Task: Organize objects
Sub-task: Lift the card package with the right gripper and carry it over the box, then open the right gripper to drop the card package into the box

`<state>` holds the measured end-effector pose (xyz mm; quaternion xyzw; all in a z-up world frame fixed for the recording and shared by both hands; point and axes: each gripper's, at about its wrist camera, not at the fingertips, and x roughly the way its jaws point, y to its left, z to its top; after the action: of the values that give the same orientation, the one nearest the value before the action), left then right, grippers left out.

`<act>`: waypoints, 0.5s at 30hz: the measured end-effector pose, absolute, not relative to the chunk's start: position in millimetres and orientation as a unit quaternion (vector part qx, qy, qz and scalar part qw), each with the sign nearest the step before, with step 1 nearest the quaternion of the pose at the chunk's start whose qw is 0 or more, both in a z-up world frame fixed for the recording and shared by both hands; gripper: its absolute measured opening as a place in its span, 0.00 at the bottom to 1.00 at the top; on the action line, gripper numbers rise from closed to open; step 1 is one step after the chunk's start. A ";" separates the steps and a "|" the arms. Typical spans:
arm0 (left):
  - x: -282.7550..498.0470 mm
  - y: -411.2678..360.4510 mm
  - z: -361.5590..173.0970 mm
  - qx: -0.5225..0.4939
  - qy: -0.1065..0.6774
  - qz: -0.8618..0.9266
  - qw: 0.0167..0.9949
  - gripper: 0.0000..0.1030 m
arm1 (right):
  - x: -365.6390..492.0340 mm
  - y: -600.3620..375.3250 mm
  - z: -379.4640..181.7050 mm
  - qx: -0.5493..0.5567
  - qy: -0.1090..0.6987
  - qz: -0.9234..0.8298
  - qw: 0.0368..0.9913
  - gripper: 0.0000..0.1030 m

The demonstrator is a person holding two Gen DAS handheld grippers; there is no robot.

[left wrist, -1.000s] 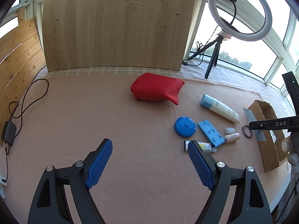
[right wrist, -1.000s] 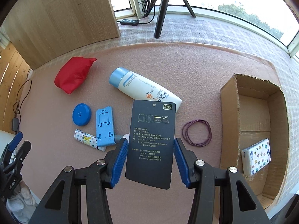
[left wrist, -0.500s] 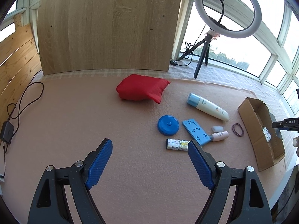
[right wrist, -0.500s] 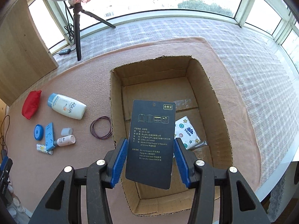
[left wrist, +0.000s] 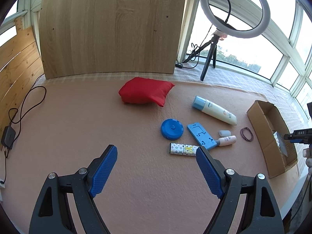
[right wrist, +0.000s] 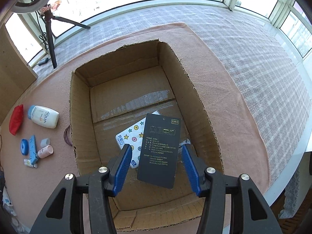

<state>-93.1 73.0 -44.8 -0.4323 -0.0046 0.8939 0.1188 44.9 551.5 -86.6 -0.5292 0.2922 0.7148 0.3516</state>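
Black card [right wrist: 159, 152] hangs free between right gripper's [right wrist: 156, 161] parted jaws, over cardboard box [right wrist: 81, 117].

A glazed home balcony: curved windows [left wrist: 276, 44], ring light [left wrist: 235, 9] on tripod, pink blanket [left wrist: 78, 120].

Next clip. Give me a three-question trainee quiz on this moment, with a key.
1. True or false: the left gripper is open and holds nothing.
2. What already lies on the floor of the cardboard box? A) a white bottle B) a tissue pack C) a red pouch
3. Fill in: the right gripper hangs over the box with a black ____ between its fingers.

Key: 1 true; 2 B; 3 card.
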 end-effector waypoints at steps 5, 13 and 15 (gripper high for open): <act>-90.8 67.4 -40.9 -0.427 -0.006 0.897 0.115 0.83 | 43.0 543.1 -81.6 -0.526 0.281 0.720 0.355 0.55; -99.5 49.6 -50.5 -0.439 -0.007 0.893 0.101 0.83 | 34.6 523.2 -70.6 -0.502 0.281 0.739 0.352 0.55; -103.1 43.1 -52.6 -0.441 -0.008 0.893 0.092 0.83 | 28.7 515.5 -67.2 -0.494 0.283 0.746 0.345 0.55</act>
<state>-103.1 43.1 -52.6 -0.4412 -0.0079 0.8926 0.0921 28.7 515.5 -67.2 -0.4943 0.2831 0.7461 0.3447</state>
